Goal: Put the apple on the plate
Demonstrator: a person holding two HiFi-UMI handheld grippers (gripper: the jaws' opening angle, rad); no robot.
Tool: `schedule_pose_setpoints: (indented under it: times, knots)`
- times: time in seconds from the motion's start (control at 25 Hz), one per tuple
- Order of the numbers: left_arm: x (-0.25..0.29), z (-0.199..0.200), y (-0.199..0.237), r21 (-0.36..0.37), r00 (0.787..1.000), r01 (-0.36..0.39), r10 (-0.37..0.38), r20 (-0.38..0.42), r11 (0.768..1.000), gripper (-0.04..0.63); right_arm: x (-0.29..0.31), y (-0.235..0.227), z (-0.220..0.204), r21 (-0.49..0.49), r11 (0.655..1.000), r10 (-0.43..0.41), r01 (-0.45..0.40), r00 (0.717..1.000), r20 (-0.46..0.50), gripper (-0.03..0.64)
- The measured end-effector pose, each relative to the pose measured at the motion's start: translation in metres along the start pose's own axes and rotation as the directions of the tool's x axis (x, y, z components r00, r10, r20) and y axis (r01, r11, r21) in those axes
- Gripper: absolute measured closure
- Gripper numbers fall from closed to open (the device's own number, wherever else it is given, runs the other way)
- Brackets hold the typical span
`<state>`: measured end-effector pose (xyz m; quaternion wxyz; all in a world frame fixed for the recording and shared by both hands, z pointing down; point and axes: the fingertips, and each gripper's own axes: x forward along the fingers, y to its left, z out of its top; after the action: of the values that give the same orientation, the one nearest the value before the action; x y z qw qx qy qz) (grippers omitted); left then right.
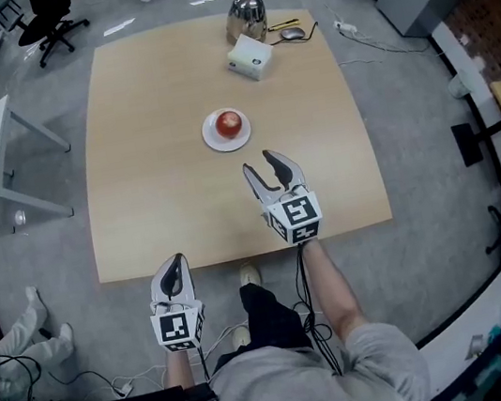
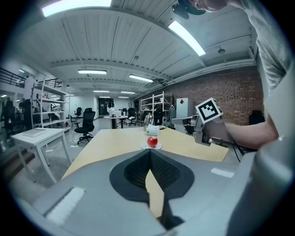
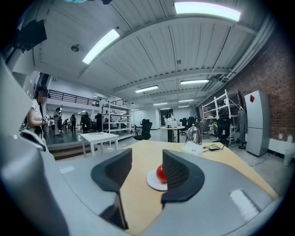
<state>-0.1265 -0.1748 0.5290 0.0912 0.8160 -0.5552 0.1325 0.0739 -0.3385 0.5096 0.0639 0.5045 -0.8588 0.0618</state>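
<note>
Presently, the right gripper (image 3: 146, 156) has its jaws partly apart with nothing between them, just below frame centre in the head view. The left gripper (image 2: 150, 152) has its jaws closed tip to tip and empty, at lower left, off the counter edge. The round red apple (image 1: 229, 123) sits on the small white round plate (image 1: 212, 140), mid-frame on the pale wooden counter (image 1: 151, 173), near the right gripper but apart from it.

The apple (image 1: 229, 123) sits on the plate (image 1: 211, 139), mid-surface (image 1: 151, 173), just ahead of the right tongs (image 1: 259, 162). A box (image 1: 250, 57) and kettle (image 1: 245, 17) stand farther beyond. The left tongs (image 1: 177, 259) are at the near edge, left of and behind the right.
</note>
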Motion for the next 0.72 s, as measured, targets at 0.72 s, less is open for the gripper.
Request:
schedule_pose_setpoints:
  times: [0.72]
  knots:
    - [-0.061,0.034,-0.006,0.033,0.997,-0.006,0.003,0.075,0.999,0.575,-0.103,0.053,0.027,0.033,0.999,-0.029,0.028,0.999,0.039,0.471]
